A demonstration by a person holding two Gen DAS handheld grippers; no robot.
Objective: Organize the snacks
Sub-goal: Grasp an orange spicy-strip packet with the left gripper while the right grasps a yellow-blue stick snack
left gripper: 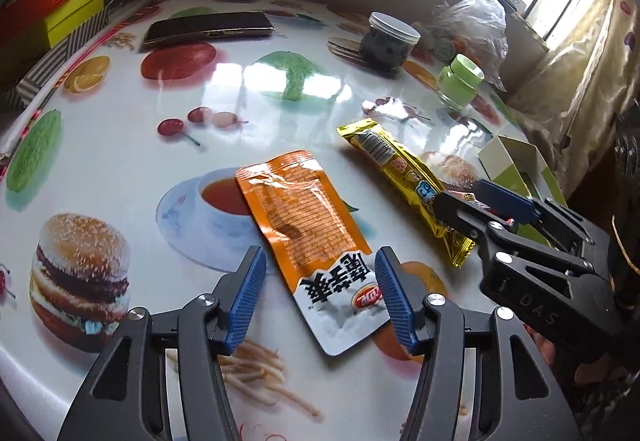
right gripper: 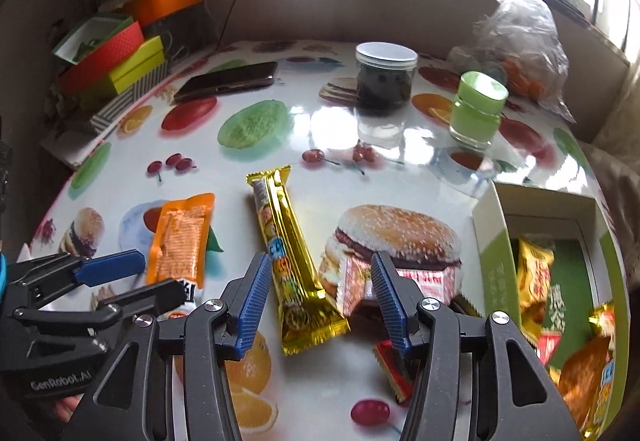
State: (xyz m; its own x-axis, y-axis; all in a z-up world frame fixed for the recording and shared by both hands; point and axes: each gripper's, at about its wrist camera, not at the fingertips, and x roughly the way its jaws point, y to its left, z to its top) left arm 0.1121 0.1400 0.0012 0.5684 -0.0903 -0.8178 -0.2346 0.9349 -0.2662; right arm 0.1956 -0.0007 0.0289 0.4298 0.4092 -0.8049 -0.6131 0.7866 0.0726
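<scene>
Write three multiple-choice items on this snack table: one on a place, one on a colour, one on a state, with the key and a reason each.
1. Where does the gold snack bar lie?
A. in the box
B. on the table, between the orange packet and the box
C. on the phone

2. What colour is the small jar's lid?
A. light green
B. red
C. black

3. How does the left tool stand?
A. shut on the gold bar
B. shut, empty
C. open over the orange packet

Key: 1 B, the right wrist view shows it flat on the tablecloth, the open box to its right; 2 A, the lid is pale green; 3 C, its pads stand apart either side of the packet's white end.
</scene>
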